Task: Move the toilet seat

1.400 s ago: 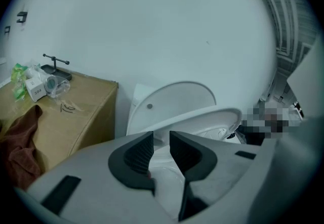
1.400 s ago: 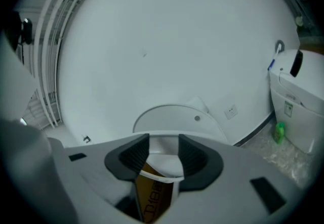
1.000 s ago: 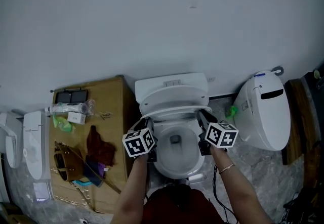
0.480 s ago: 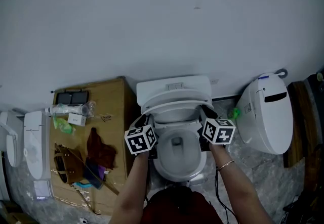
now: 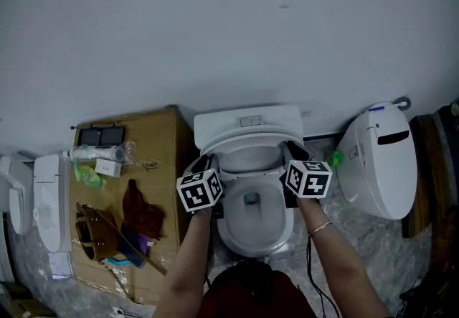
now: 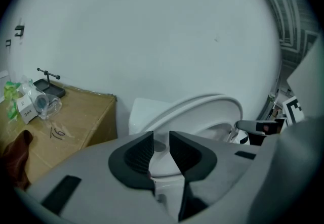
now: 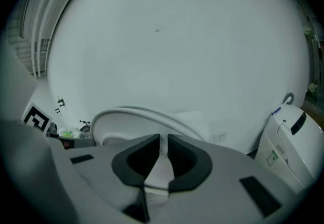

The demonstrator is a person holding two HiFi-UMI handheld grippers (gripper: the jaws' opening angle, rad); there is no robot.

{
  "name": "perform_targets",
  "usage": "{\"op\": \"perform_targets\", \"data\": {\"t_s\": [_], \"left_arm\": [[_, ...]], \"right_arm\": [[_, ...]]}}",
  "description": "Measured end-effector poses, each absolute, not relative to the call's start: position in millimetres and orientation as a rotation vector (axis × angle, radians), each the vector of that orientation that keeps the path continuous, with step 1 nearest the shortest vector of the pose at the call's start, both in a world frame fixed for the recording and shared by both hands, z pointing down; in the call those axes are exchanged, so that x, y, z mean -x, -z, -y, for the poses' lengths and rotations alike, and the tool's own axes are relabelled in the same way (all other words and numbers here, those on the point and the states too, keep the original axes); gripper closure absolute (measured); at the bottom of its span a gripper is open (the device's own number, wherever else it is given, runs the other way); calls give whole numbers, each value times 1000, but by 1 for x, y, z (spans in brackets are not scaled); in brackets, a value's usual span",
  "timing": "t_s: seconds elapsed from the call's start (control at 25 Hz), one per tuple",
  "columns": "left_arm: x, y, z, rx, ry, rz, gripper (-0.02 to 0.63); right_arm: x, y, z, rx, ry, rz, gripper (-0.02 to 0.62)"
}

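The white toilet seat [image 5: 247, 143] stands half raised over the bowl [image 5: 251, 220], tilted back toward the tank [image 5: 247, 121]. My left gripper [image 5: 204, 164] is shut on the seat's left side, and my right gripper [image 5: 292, 152] is shut on its right side. In the left gripper view the seat [image 6: 202, 109] arches up to the right, and its white rim fills the gap in the left gripper [image 6: 161, 149]. The right gripper view has the seat [image 7: 136, 114] curving to the left, with a thin white edge pinched in the right gripper [image 7: 163, 154].
A brown cardboard box [image 5: 158, 151] with bottles, a dark cloth and small items stands left of the toilet. A second white toilet [image 5: 380, 159] sits at the right. More white fixtures [image 5: 46, 202] stand at the far left. The plain wall is right behind the tank.
Both grippers have moved toward the wall with the seat held between them. The seat now stands steeper and closer to the tank.
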State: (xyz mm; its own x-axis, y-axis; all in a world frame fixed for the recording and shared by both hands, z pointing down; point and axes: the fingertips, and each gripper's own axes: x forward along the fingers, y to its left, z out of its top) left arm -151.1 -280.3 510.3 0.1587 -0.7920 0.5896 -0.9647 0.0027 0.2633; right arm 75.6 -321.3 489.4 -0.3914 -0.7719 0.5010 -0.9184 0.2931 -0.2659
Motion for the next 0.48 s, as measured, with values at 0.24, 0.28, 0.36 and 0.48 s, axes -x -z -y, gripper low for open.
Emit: {"op": "perform_targets", "data": {"t_s": [0.24,0.28,0.36,0.48], "left_arm": [[152,-512,287,-1836,-389,1669,492],[152,-512,288,-1836,-390,1672,492],[152,-512,290,-1836,-394,1676,492],[153,-512,291,-1840,-397,1686,492]], "right_arm": [[-80,-498,326,-1535,-743,2249,535],[-81,-499,326,-1536,-743,2248,535],[-82,-500,328,-1533,-741,2246,535],[-81,-501,332,-1529,-759,2241,535]]}}
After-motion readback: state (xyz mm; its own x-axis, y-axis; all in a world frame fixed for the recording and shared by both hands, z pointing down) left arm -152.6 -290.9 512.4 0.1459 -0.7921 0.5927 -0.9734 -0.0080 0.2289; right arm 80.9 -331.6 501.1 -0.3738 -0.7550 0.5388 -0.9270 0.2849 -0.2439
